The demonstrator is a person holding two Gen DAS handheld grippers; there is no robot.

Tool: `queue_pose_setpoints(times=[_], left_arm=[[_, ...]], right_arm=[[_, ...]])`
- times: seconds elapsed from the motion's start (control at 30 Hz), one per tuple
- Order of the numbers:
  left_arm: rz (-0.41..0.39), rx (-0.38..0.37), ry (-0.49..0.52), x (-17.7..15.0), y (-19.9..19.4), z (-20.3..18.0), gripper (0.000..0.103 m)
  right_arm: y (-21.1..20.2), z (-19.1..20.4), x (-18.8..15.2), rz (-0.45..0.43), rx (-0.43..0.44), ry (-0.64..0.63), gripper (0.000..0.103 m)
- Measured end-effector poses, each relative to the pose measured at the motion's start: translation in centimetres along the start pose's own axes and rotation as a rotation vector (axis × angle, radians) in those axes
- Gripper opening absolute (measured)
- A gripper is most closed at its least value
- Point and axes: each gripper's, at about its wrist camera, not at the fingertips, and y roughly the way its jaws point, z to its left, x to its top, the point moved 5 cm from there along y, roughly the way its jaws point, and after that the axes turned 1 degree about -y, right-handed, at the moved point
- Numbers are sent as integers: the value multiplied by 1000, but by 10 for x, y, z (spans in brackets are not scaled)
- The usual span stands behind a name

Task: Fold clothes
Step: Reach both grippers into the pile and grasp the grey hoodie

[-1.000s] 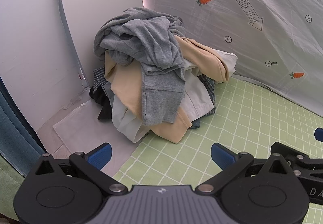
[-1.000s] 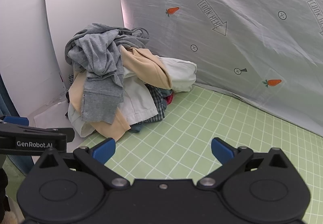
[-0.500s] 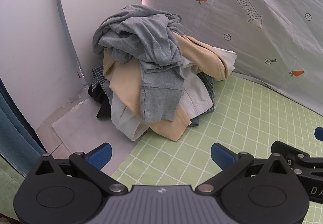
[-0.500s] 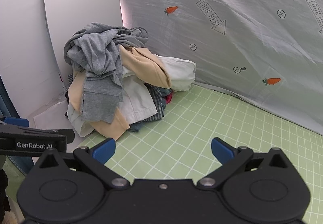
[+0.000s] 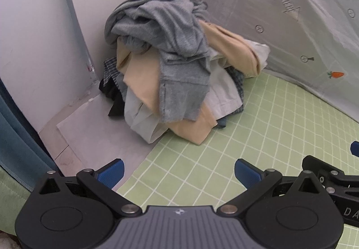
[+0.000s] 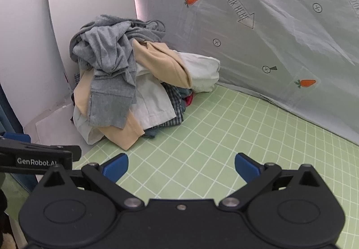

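Both grippers had drawn closer to the pile over the last second, and nothing else in the scene had altered. In the left wrist view the pile [image 5: 175,69] filled more of the middle of the frame than it had a second earlier, and its top had climbed toward the upper edge; in the right wrist view it [image 6: 132,78] sat in the left half, only a shade larger. The clothes themselves lay exactly as before: a grey top [image 5: 170,47] draped over the heap, a beige garment [image 5: 233,47] and a white one [image 5: 224,87] under it, with checked and dark fabric showing at the base.

The left gripper [image 5: 178,171] had its fingers spread wide and held nothing, hovering low over the edge where the green mat [image 5: 258,136] met a pale sheet [image 5: 101,132]. The right gripper [image 6: 180,164] was likewise wide and empty, above the mat at the bottom centre of its view, well short of the pile. Each gripper showed at the edge of the other's view, so the two travelled side by side.

No garment had been lifted or spread, so the folding proper had not begun; this looked like the approach for a first pick. The grey top seemed the likely target, though blur in the left view made it hard to tell where its hem ended.
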Motion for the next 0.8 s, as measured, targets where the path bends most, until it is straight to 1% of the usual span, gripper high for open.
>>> queue_pose_setpoints(times=[0.1, 0.2, 0.27, 0.37, 0.4, 0.5, 0.57, 0.63, 0.73, 0.8], left_arm=[[22, -4, -35, 10, 10, 9, 103], [9, 27, -44, 31, 20, 20, 103], [-5, 47, -48, 50, 28, 28, 103], [-20, 66, -70, 82, 42, 41, 103], [-25, 75, -79, 93, 47, 46, 103], [-30, 105, -108, 123, 61, 62, 103], [-32, 109, -131, 142, 71, 72, 103], [-39, 107, -158, 158, 80, 81, 103], [-43, 104, -209, 180, 94, 95, 103], [-39, 72, -240, 189, 104, 101, 102]], right_arm=[[14, 5, 4, 10, -1, -26, 102], [35, 9, 14, 22, 6, -45, 96], [48, 12, 26, 20, 9, -54, 96], [71, 17, 55, -6, 17, -58, 93], [79, 20, 67, -16, 23, -56, 90], [104, 28, 106, -50, 46, -52, 86], [117, 35, 131, -78, 64, -53, 84], [131, 43, 159, -107, 98, -44, 81], [145, 53, 192, -143, 166, -32, 78], [154, 63, 206, -151, 208, -41, 76]])
